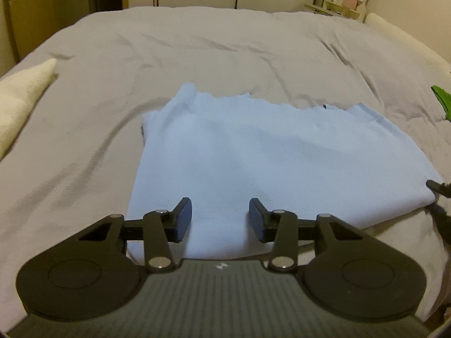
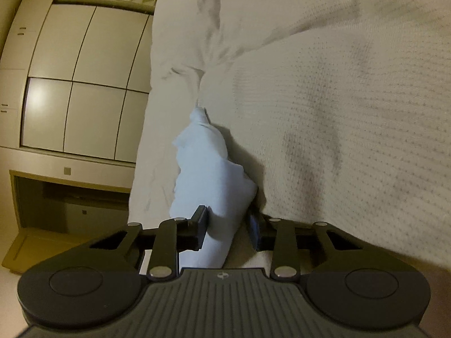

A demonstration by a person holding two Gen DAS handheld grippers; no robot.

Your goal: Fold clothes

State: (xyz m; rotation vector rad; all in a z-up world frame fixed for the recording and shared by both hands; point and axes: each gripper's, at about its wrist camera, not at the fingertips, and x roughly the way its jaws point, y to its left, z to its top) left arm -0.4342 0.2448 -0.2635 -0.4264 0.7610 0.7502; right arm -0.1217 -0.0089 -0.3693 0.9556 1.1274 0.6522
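A light blue garment [image 1: 253, 163] lies folded flat on the grey bed cover [image 1: 197, 56]. My left gripper [image 1: 220, 219] hovers over the garment's near edge, open, with nothing pinched between its fingers. At the garment's right corner a black finger [image 1: 434, 187] of the right gripper shows. In the right wrist view, which is rolled on its side, the garment's edge [image 2: 203, 169] runs as a ridge between the fingers of my right gripper [image 2: 228, 228]. The cloth touches the left finger [image 2: 201, 228], and a gap shows beside the right one.
A folded white towel [image 1: 22, 95] lies at the bed's left edge and something green [image 1: 442, 98] at the right edge. A textured white cover [image 2: 352, 112] fills the right wrist view. A wardrobe [image 2: 79, 84] stands beyond the bed, and a shelf with a pink box [image 1: 352, 0] at the back right.
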